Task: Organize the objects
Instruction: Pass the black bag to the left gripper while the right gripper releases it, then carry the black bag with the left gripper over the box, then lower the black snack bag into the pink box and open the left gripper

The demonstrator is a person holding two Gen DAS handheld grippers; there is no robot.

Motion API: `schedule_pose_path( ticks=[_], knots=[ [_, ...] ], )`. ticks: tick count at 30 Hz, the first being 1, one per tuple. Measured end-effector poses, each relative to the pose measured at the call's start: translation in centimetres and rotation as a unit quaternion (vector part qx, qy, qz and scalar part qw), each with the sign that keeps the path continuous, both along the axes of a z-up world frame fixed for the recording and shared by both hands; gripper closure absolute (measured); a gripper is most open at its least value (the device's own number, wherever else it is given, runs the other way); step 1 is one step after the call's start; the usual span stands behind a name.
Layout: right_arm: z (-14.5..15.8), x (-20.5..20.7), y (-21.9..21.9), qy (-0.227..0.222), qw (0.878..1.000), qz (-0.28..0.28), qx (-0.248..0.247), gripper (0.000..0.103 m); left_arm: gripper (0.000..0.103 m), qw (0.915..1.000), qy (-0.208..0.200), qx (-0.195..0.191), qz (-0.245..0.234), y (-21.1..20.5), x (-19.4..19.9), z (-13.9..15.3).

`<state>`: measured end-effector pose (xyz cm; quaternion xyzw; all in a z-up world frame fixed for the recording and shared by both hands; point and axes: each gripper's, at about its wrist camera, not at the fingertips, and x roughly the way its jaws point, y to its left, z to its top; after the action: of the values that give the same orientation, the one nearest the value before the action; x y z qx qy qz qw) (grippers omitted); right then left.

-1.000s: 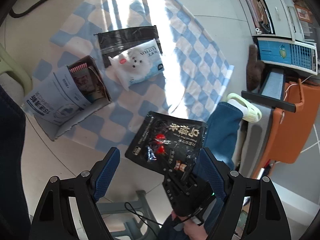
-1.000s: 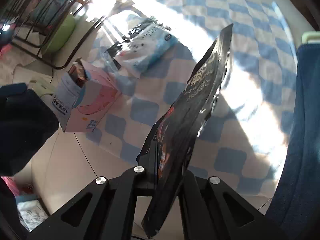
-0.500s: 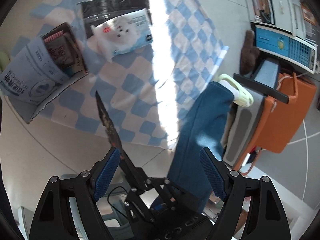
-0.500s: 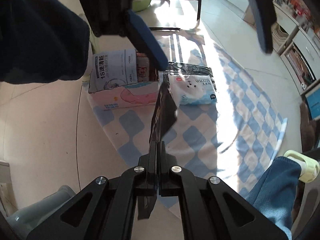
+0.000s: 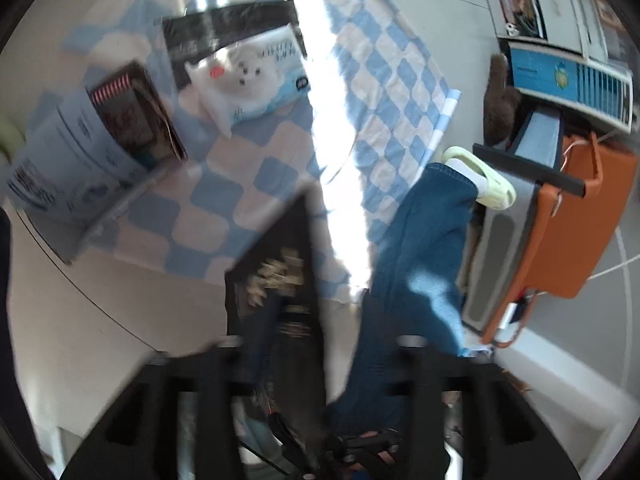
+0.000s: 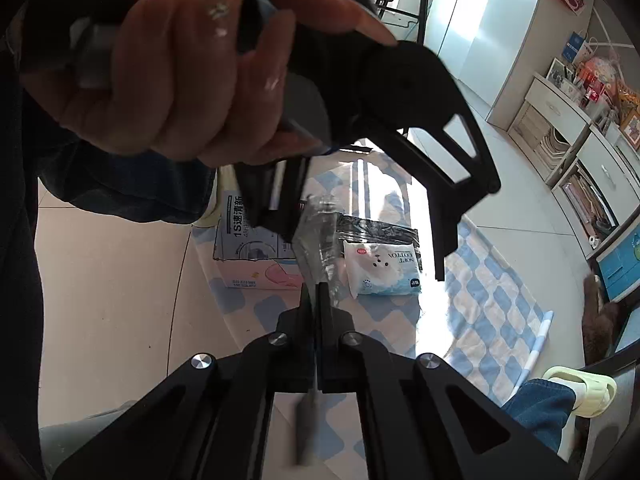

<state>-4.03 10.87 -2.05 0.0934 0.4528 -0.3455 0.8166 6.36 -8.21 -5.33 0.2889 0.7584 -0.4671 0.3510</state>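
A black snack pouch (image 5: 280, 280) with gold print stands upright between the two grippers. My right gripper (image 6: 318, 292) is shut on its lower edge, and the pouch (image 6: 316, 240) shows edge-on above its fingers. My left gripper (image 5: 320, 344) is blurred, its jaws closing with the pouch between them. In the right wrist view the left gripper (image 6: 360, 240), held by a hand (image 6: 180, 80), still has its fingers wide apart. On the floor below, a carton (image 5: 80, 160) lies on its side with packets inside, beside a white tissue pack (image 5: 256, 80).
A blue-and-white checkered blanket (image 5: 384, 100) covers the tiled floor. A flat black bag (image 6: 376, 228) lies under the tissue pack (image 6: 380, 268), next to the carton (image 6: 248, 248). A jeans leg (image 5: 420, 240) with a green slipper (image 5: 484, 184), an orange bag (image 5: 580, 220) and shelves (image 6: 580, 140) stand to the right.
The right gripper has risen and rolled, carrying the pouch from face-on to upright between the left jaws. The left fingers, sharp and wide before, are now blurred and moving inward.
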Motion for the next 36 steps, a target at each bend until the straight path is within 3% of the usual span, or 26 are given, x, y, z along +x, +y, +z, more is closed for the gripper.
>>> schedule_pose_path(
  ticks=[2,7,13,18,23,27,30,31,33,36],
  knots=[
    [-0.2,0.1,-0.3,-0.004,1.0,0.001,0.019,0.098,0.103,0.9991,-0.035,-0.025,0.0,0.1,0.5,0.8],
    [-1.6,-1.0,-1.3,-0.015,0.996,-0.027,0.078,0.085,0.103,0.9946,-0.067,-0.074,0.028,1.0,2.9,3.0],
    [-3.8,-2.5,-2.8,-0.02,0.986,-0.069,0.151,0.066,0.103,0.9817,-0.112,-0.141,0.061,4.2,6.9,8.3],
    [-4.8,-3.4,-3.5,-0.029,0.978,-0.1,0.181,0.06,0.103,0.9679,-0.151,-0.184,0.082,6.8,9.0,11.1],
    [-5.7,-3.9,-3.6,-0.029,0.972,-0.12,0.199,0.052,0.103,0.9676,-0.175,-0.155,0.095,6.9,10.5,10.1],
    [-6.4,-4.1,-3.8,-0.025,0.968,-0.129,0.215,0.05,0.103,0.9661,-0.206,-0.139,0.07,4.6,9.2,9.0],
    [-6.8,-4.7,-3.8,-0.024,0.964,-0.139,0.224,0.047,0.103,0.9494,-0.268,-0.163,0.001,1.8,7.5,10.7],
    [-6.8,-5.0,-3.9,-0.025,0.963,-0.145,0.226,0.045,0.103,0.9414,-0.289,-0.17,-0.033,1.1,6.7,11.0],
    [-7.0,-5.7,-4.0,-0.03,0.959,-0.158,0.235,0.044,0.103,0.9283,-0.315,-0.148,-0.131,0.2,4.4,9.8],
    [-7.6,-6.8,-4.8,-0.038,0.947,-0.189,0.255,0.044,0.103,0.8876,-0.371,-0.116,-0.247,0.3,1.7,6.9]
  ],
)
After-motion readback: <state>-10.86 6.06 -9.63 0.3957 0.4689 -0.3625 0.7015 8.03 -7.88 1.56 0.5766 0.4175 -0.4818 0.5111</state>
